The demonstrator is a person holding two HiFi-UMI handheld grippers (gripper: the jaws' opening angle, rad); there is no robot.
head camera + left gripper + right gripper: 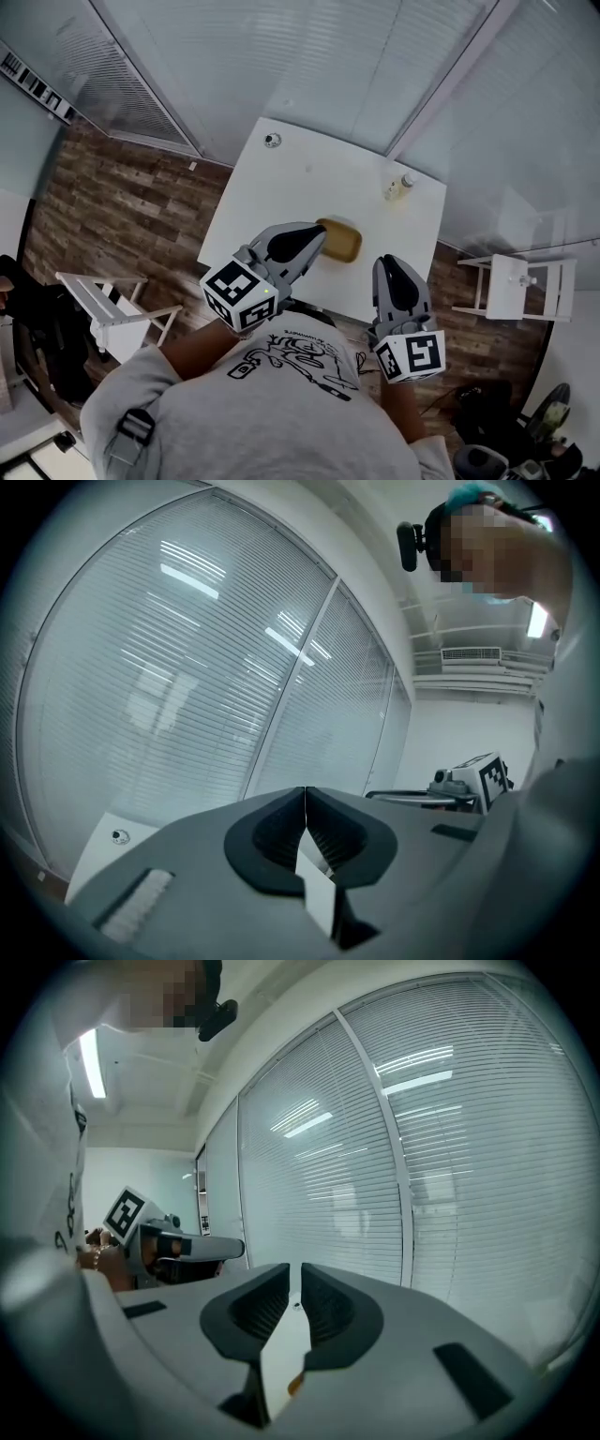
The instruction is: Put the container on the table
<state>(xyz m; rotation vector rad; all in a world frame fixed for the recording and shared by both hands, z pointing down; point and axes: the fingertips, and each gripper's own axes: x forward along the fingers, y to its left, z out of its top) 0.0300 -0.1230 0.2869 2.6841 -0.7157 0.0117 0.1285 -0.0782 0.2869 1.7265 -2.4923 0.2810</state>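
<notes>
The squat amber-yellow container with rounded corners, seemingly plastic (339, 240), is already sitting on the white rectangular table (309, 178), close to its near edge; judging by that, the placing is looking done. It is likely being a light, stiff thing with smooth walls that could be slipping under the pads; a pinch over the rim of one short wall, or across its narrow width, is looking the safest hold; whether it is carrying a lid cannot be told.

The left gripper (319, 234) is hanging with its tips overlapping the container's left end in the head view, but its own camera is looking level at the window blinds, so it is probably standing above the container and not touching it; its jaws (305, 794) are pressing together on nothing. The right gripper (389, 264) is hovering nearer the person, clear of the container's right side; its jaws (296, 1283) are standing a narrow slit apart, gripping nothing.
</notes>
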